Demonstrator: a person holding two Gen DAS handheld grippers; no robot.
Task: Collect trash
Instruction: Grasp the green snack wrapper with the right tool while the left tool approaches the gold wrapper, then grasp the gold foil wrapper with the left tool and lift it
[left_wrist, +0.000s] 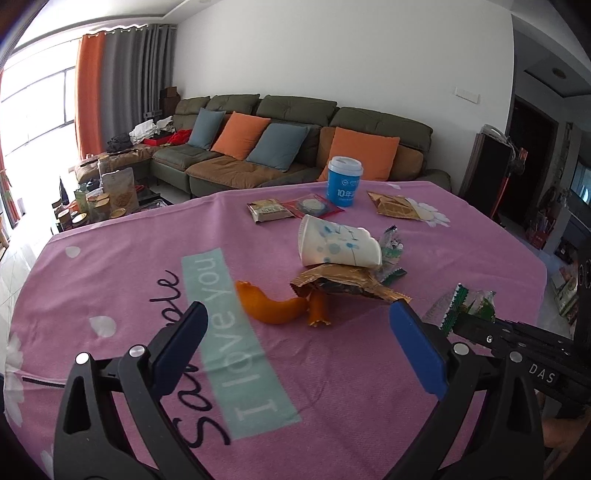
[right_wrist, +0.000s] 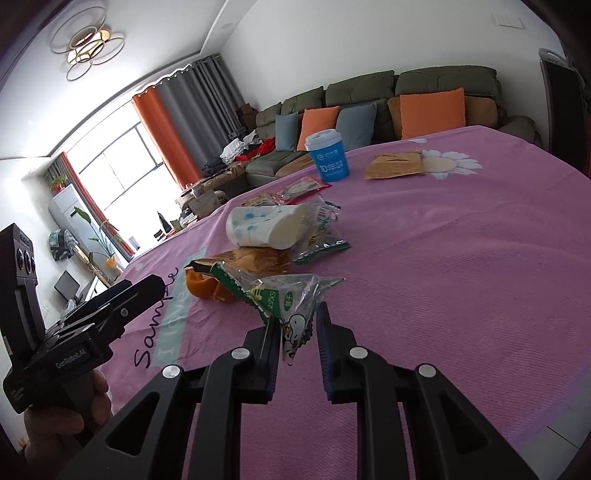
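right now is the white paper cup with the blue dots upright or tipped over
Tipped over. The white paper cup lies on its side on the pink tablecloth, its open mouth facing sideways, resting against the gold wrapper.

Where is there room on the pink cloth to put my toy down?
The near cloth, in front of the orange peel, is bare. So is the left side beyond the lettering. In the right wrist view the wide right side below the brown packet is free. It is crowded around the tipped cup and wrappers.
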